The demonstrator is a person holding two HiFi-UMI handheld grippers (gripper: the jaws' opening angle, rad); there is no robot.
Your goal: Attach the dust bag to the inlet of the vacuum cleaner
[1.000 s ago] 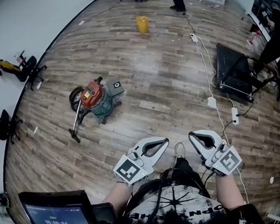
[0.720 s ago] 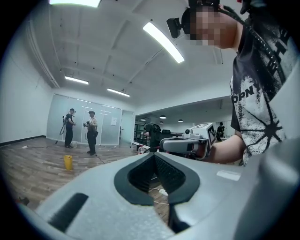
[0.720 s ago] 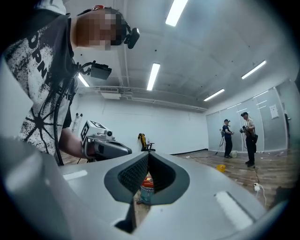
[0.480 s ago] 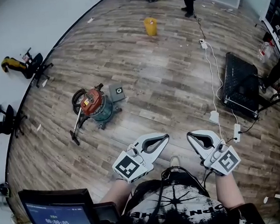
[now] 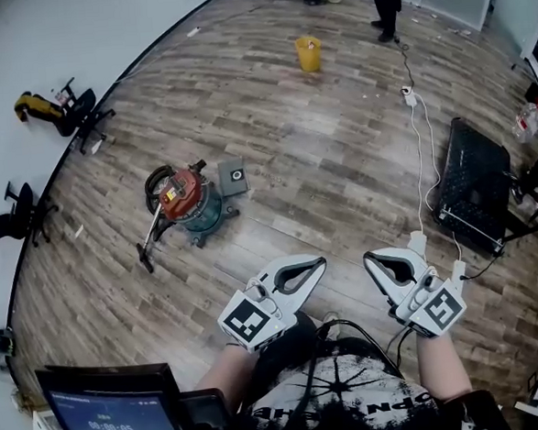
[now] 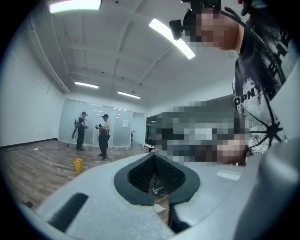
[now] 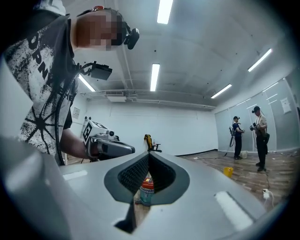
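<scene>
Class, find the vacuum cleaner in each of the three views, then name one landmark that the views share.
Head view: the vacuum cleaner sits left of centre, about halfway up.
Left gripper view: not in it.
Right gripper view: the vacuum cleaner is small, low in the centre, showing its red top.
Shared landmark: the yellow bucket, which is in all three views.

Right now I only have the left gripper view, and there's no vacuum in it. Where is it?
Observer: The head view has the vacuum cleaner on the floor, left of centre, well clear of the left tool.
Operator: Anything beside it?
Observer: A flat grey square piece lies on the floor right next to it. I can't tell what it is.
Operator: Right tool?
Observer: The right tool is shut and empty.
</scene>
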